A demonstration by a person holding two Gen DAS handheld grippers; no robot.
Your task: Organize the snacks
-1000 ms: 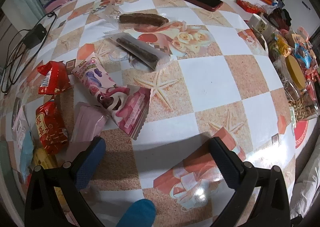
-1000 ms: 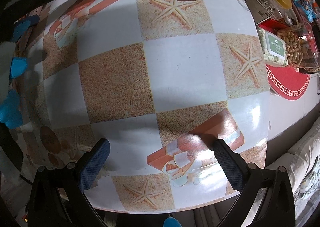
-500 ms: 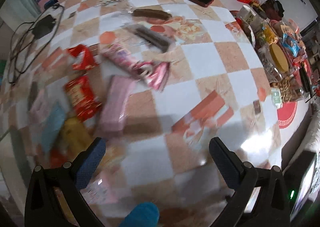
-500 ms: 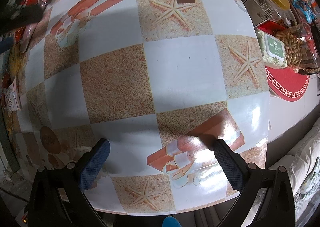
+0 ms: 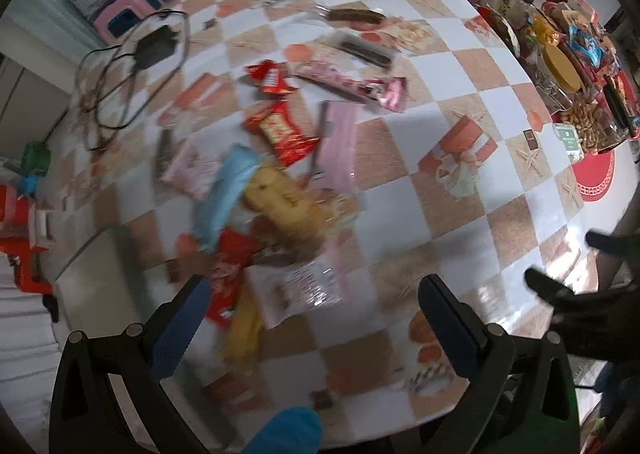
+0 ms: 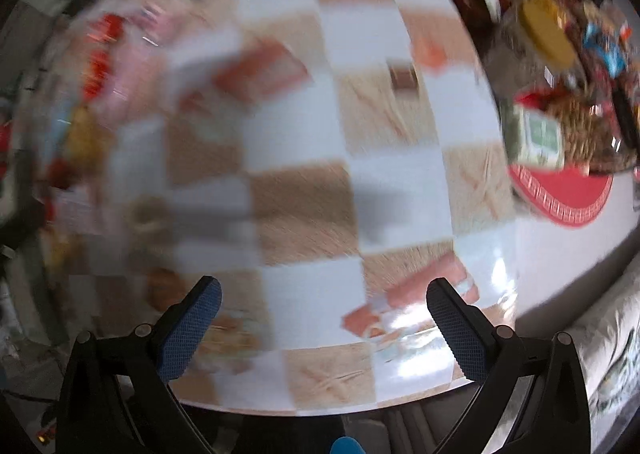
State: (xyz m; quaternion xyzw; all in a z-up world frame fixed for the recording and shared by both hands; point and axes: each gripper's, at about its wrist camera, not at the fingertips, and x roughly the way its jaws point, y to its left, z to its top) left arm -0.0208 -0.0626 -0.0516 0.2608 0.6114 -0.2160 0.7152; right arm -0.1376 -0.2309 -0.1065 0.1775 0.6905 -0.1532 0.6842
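The left gripper (image 5: 312, 306) hung above the near edge of the checkered table (image 5: 452, 126), its 2 blue-padded fingers (image 5: 180, 322) spread wide with nothing between them. Ahead of it, from about 10 to 12 o'clock, the snacks lay in a loose heap on the tabletop: a red packet (image 5: 284, 132) near the middle, a pale pink wrapper (image 5: 340, 146) just beside it at its 3 o'clock, a light blue packet (image 5: 228, 190) and a yellow packet (image 5: 284, 206) nearer the gripper, and a clear printed wrapper (image 5: 304, 286) closest of all, partly between the fingertips in view. Farther off, at 12 o'clock, a pink cartoon-printed packet (image 5: 352, 86) and 2 dark bars in clear wrap (image 5: 364, 50) lay apart from the heap. A black adapter with its coiled cable (image 5: 156, 46) sat at 10 o'clock. At 2 o'clock a jar with a yellow lid (image 5: 560, 68) stood among crowded goods by a red mat (image 5: 594, 174). The right gripper (image 6: 324, 330) was likewise wide apart and empty over bare table near the edge; its view was heavily blurred, with the snack heap (image 6: 104, 66) a smear at 10 o'clock.
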